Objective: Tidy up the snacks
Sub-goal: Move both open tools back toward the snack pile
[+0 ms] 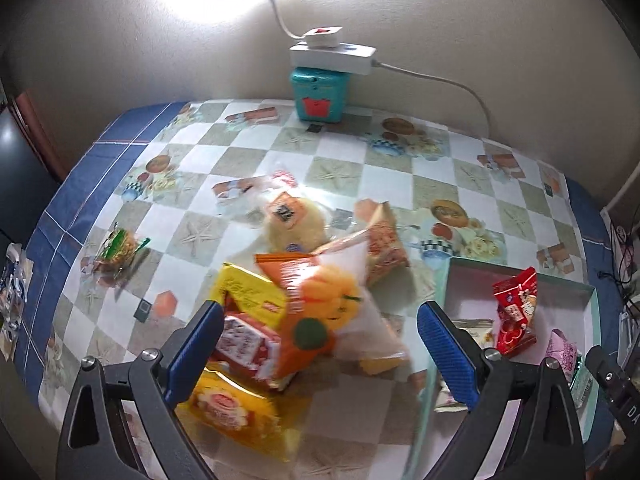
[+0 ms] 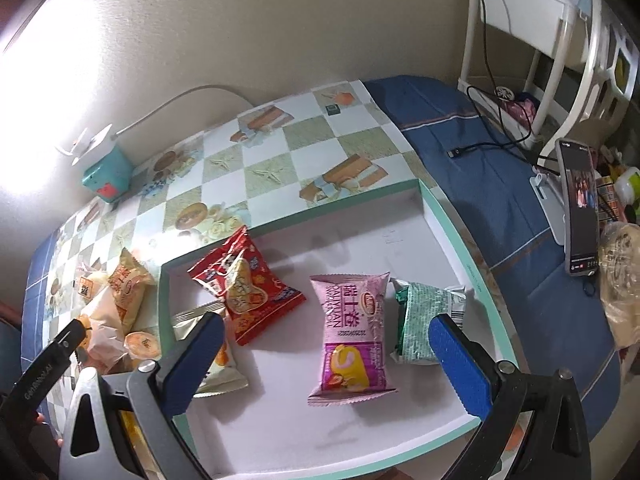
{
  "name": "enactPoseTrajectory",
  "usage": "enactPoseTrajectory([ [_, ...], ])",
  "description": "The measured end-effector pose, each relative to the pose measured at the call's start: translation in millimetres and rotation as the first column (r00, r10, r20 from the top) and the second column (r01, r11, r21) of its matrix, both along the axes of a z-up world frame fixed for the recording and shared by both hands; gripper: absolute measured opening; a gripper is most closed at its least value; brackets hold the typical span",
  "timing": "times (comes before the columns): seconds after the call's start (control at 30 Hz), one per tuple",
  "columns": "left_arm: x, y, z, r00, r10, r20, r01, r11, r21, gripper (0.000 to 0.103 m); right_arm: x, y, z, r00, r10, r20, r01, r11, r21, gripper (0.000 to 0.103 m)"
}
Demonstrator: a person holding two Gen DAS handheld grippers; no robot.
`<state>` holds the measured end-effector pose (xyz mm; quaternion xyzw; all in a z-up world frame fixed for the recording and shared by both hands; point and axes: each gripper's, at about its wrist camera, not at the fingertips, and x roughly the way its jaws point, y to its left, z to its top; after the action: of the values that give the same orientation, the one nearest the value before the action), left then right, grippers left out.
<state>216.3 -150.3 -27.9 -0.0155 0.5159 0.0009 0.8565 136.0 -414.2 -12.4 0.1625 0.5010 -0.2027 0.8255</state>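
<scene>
The left wrist view looks over a heap of snack packets on the bench [image 1: 248,152]: an orange packet [image 1: 308,320] on top, a yellow packet [image 1: 248,292] and a red-and-white packet [image 1: 244,344] under it, another yellow one [image 1: 232,404] nearest the camera, and a pale round bun [image 1: 294,220] behind. A green packet [image 1: 120,248] lies alone, well apart to the left. The left gripper [image 1: 320,344] hangs over the heap with its jaws spread wide, gripping nothing. At the back wall a teal box [image 1: 318,94] carries a white power strip [image 1: 332,56].

Only the right wrist view shows the inside of the white tray [image 2: 424,216] fully. In it lie a red packet [image 2: 248,284], a pink packet [image 2: 354,336], a green-and-white packet [image 2: 424,320] just beside the pink one, and a pale packet [image 2: 216,364] partly behind the left finger. The right gripper [image 2: 324,360] sits above the tray, jaws wide apart and empty. This view also shows a phone on a stand [image 2: 580,208] and a black cable [image 2: 492,144] on the blue cloth to the right.

The tray's far half is bare, as is the strip along its near edge. The heap lies just outside the tray's left wall.
</scene>
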Motion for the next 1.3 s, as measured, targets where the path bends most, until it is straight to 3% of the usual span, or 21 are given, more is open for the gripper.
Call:
enactPoseTrajectory([
  [0.13,1,20,7,1.000,-0.027,0.002,0.027,1.000,-0.006,0.097,2,12,6,1.000,0.010,0.008,-0.010,1.000,0.006,0.103],
  [0.3,-1,52,15,1.000,0.022,0.017,-0.022,0.999,0.031,0.097,7,30,12,0.999,0.042,0.013,-0.043,0.999,0.008,0.103],
  [0.5,-4,84,22,0.997,0.068,0.022,-0.066,0.994,-0.092,0.097,15,62,18,0.994,0.106,0.030,-0.106,0.994,0.001,0.103],
  [0.83,-10,128,36,0.983,0.165,0.081,-0.149,0.972,-0.181,0.097,25,108,14,0.989,0.137,0.049,-0.140,0.988,0.058,0.103],
  [1.0,-8,149,30,0.977,0.204,0.055,-0.192,0.967,-0.168,0.097,29,125,9,0.986,0.158,0.052,-0.163,0.983,0.089,0.103],
  [1.17,-7,164,19,0.976,0.219,0.000,-0.217,0.965,-0.149,0.097,35,149,10,0.980,0.196,0.038,-0.196,0.981,-0.003,0.103],
  [1.3,-8,179,14,0.969,0.245,-0.026,-0.245,0.953,-0.177,0.097,38,165,6,0.964,0.259,0.063,-0.263,0.962,0.075,0.103],
])
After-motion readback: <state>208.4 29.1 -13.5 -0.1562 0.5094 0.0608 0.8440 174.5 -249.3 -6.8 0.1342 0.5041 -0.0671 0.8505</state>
